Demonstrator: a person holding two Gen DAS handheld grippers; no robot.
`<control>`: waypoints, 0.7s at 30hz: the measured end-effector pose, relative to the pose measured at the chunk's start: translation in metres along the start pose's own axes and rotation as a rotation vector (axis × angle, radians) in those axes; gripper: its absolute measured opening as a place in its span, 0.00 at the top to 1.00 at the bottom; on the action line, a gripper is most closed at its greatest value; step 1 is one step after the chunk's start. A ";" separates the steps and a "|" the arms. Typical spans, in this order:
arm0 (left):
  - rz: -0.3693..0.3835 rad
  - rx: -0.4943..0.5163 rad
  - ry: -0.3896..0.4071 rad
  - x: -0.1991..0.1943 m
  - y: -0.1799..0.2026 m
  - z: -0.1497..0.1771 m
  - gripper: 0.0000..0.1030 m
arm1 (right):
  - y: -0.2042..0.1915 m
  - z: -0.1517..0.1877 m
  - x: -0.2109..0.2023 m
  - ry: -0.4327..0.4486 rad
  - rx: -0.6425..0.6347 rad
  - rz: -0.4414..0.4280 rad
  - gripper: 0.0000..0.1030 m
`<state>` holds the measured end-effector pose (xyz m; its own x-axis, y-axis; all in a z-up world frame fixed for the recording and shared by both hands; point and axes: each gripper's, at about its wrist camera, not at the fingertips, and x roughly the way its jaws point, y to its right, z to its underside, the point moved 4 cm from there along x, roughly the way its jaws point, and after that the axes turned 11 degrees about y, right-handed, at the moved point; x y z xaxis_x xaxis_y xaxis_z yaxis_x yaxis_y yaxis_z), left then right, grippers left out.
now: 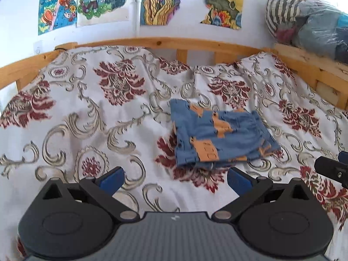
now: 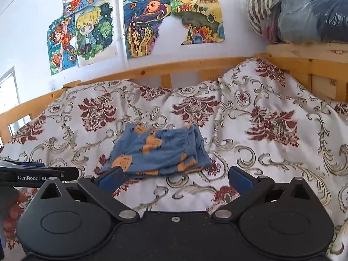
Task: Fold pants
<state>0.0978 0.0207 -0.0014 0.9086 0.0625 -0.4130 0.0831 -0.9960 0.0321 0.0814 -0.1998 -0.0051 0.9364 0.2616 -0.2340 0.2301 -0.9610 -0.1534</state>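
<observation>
Currently the folded pants [image 1: 219, 138] are seen lying flat on the bedspread [image 1: 97, 113] of the bed, just beyond both tools. The left hand-held gripper [image 1: 174, 179] is held with its jaws spread wide, nothing gripped or touched, the pants slightly to its far right. The right hand-held gripper [image 2: 175, 178] is likewise held wide apart and empty, the pants [image 2: 158, 152] slightly to its far left.
</observation>
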 end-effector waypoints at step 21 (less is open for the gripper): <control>-0.002 -0.027 0.007 0.005 0.002 0.022 0.00 | 0.008 0.024 0.011 -0.018 -0.003 0.004 0.01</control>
<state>0.0937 0.0177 -0.0233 0.9112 0.0650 -0.4068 0.0957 -0.9939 0.0555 0.0878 -0.2027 -0.0317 0.9323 0.2593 -0.2520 0.2273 -0.9623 -0.1494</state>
